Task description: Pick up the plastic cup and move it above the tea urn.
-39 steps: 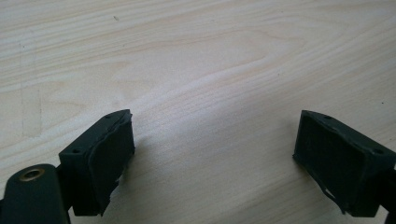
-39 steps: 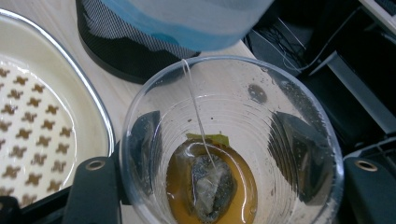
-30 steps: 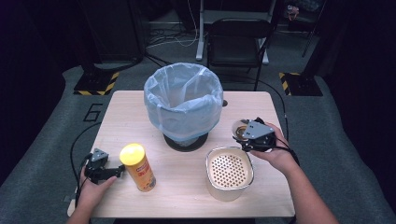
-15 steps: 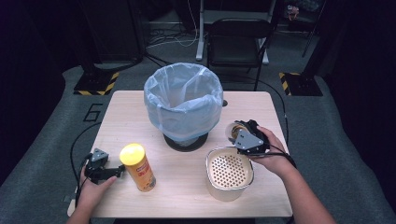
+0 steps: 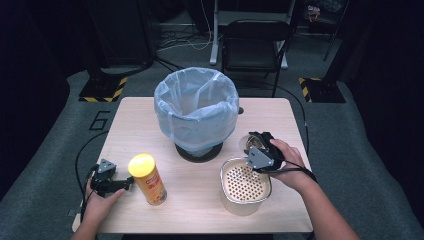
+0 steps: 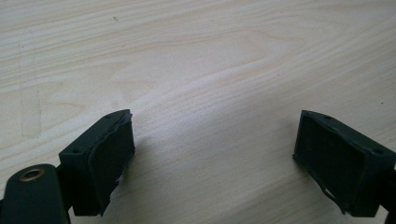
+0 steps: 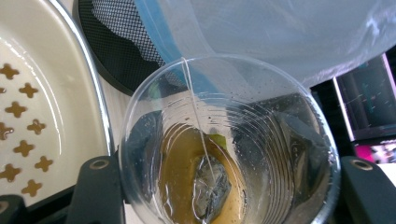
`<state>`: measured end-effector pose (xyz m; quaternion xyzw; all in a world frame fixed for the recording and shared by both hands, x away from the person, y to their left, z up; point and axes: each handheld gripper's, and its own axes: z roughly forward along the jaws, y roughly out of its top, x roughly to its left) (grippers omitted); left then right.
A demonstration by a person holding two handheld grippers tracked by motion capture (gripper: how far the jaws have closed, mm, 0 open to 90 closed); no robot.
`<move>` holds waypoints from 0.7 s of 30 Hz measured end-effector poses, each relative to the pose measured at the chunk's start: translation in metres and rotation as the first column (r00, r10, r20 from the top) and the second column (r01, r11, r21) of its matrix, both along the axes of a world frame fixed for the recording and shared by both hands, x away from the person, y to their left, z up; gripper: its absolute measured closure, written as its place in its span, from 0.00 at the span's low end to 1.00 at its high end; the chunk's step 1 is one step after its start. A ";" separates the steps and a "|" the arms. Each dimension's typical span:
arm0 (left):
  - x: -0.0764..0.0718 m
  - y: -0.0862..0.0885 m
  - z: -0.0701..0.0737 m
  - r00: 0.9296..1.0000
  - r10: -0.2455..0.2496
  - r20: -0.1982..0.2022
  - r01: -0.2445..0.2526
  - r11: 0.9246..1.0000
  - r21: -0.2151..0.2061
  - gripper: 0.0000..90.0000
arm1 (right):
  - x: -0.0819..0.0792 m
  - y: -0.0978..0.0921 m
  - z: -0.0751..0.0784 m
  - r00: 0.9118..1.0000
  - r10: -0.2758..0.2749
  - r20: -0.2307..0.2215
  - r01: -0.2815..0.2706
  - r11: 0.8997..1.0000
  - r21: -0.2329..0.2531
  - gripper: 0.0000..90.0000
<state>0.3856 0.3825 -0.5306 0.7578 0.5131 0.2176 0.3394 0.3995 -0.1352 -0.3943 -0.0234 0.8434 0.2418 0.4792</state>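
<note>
My right gripper [image 5: 253, 146] is shut on a clear plastic cup [image 5: 248, 142] just beyond the far rim of a cream strainer tub [image 5: 223, 176]. In the right gripper view the cup [image 7: 280, 140] sits between the two jaws of that gripper [image 7: 231, 189]. It holds brown tea and a tea bag [image 7: 210, 189], whose string runs up to the rim. The strainer's perforated tray [image 7: 28, 98] lies at the left. My left gripper [image 5: 121, 185] rests at the table's front left, and its jaws [image 6: 215, 158] stand open over bare wood.
A black mesh bin lined with a pale blue bag [image 5: 196, 107] stands at the table's middle back, close to the cup. A yellow-lidded can [image 5: 147, 180] stands upright just right of my left gripper. The wooden table [image 5: 280, 120] ends near the person's right forearm.
My right gripper has carried the cup a little to the left, toward the strainer tub and the bin. The left gripper has stayed put.
</note>
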 end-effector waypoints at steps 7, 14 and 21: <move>0.000 0.000 0.000 1.000 0.000 0.000 0.000 1.000 -0.001 0.13 | -0.014 0.011 -0.006 0.986 0.008 0.165 0.018 0.988 -0.153 0.41; 0.000 0.000 0.000 1.000 0.000 -0.001 0.000 1.000 -0.001 0.13 | -0.031 0.028 -0.021 0.917 0.106 0.385 0.077 0.899 -0.431 0.42; 0.000 0.000 0.000 1.000 0.002 0.001 -0.002 1.000 -0.002 0.13 | -0.039 0.042 -0.032 0.842 0.279 0.461 0.124 0.732 -0.670 0.42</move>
